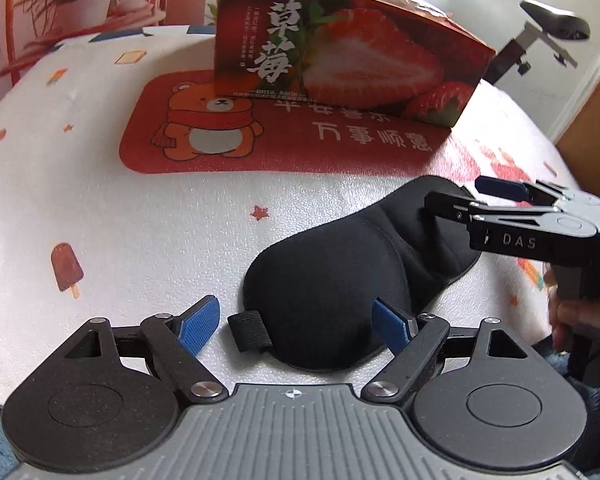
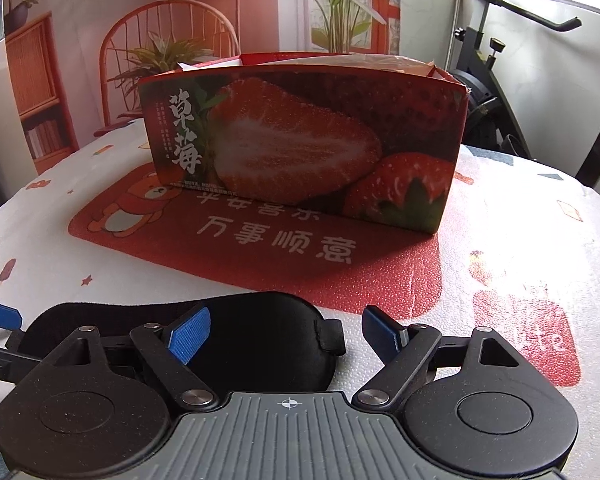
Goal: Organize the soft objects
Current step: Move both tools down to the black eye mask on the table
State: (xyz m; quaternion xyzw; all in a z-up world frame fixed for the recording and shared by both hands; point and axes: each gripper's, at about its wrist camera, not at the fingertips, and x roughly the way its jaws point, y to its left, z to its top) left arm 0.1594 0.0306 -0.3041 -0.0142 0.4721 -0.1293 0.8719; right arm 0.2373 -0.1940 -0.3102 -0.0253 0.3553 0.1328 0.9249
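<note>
over eye mask (image 1: 328,284), both jaws wide

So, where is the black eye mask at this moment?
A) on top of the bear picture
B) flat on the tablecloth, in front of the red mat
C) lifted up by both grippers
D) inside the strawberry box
B: the black eye mask lies flat on the tablecloth, nearer than the red mat, outside the strawberry box.

Strawberry box (image 2: 300,148): "草莓" in big white characters at its left end, fine print beside it unreadable. Red bear mat (image 2: 260,256) under it: "万事顺意", line above half hidden by the box. My right gripper (image 1: 460,200): "DAS" on its side.
</note>
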